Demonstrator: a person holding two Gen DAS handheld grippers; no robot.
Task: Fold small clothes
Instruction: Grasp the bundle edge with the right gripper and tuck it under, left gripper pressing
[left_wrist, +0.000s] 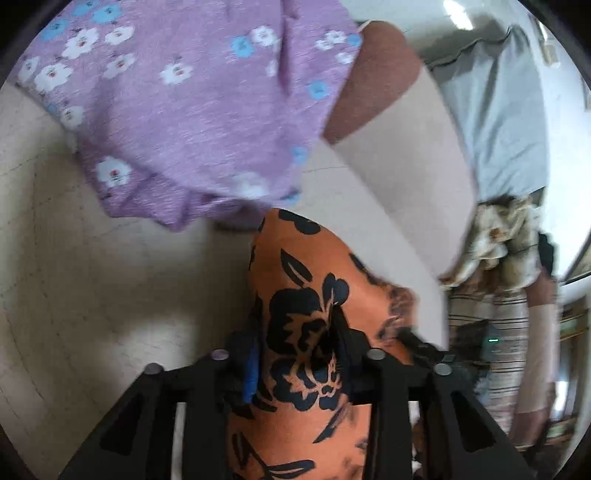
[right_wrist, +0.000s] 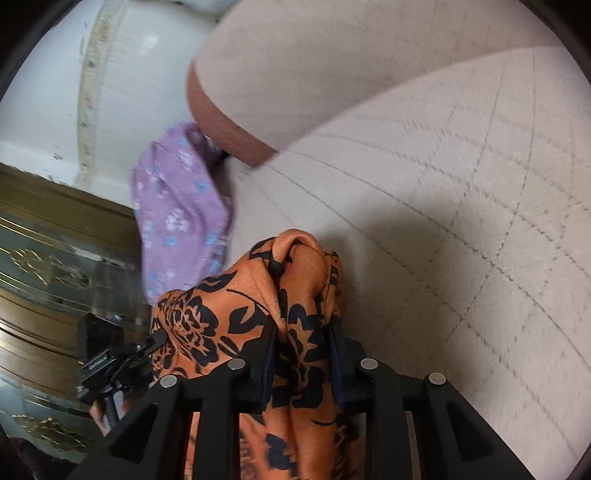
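Between both tools, orange floral garment

Orange floral garment cut off below, purple garment blurred (motion).

Purple garment blocks ahead; tabletop free beside.

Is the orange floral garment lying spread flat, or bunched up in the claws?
Bunched. The orange floral garment rises in gathered folds between the right claw pads, and likewise in the left claw.
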